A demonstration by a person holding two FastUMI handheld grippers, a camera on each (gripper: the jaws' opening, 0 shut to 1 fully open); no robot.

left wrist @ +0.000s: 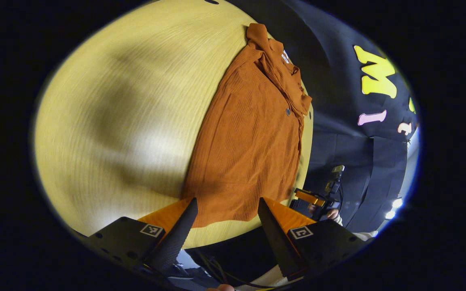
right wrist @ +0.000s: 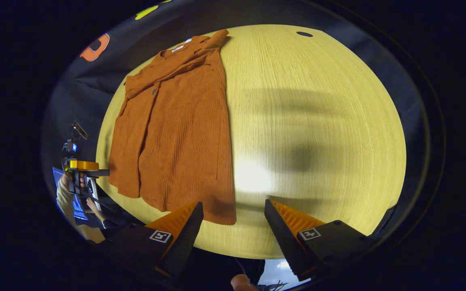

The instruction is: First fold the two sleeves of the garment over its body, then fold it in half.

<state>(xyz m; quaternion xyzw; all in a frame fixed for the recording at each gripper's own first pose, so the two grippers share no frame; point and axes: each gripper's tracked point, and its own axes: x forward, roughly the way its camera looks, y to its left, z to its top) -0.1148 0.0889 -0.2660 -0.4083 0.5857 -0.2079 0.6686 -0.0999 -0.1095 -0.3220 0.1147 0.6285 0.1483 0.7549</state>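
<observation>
We see the garment (right wrist: 176,129) on the worktop (right wrist: 318,121) with sleeves seemingly folded; both grippers (left wrist: 227,218) (right wrist: 233,220) stand apart, empty; halving remains.

From my seat, the garment (left wrist: 249,137) keeps several things from me: in the left gripper view its hem corner slips behind my left gripper (left wrist: 227,208), and its sleeves are so bunched near the collar that I cannot separate them from the body. In the right gripper view the hem's near corner sits behind one finger of my right gripper (right wrist: 233,212). Beside the garment, off the table (right wrist: 318,121) edge, a small rig (right wrist: 80,169) with a lit screen and a hand (right wrist: 64,184) on it are too small and dim to make out. The table's near edge is cut off below both grippers.
</observation>
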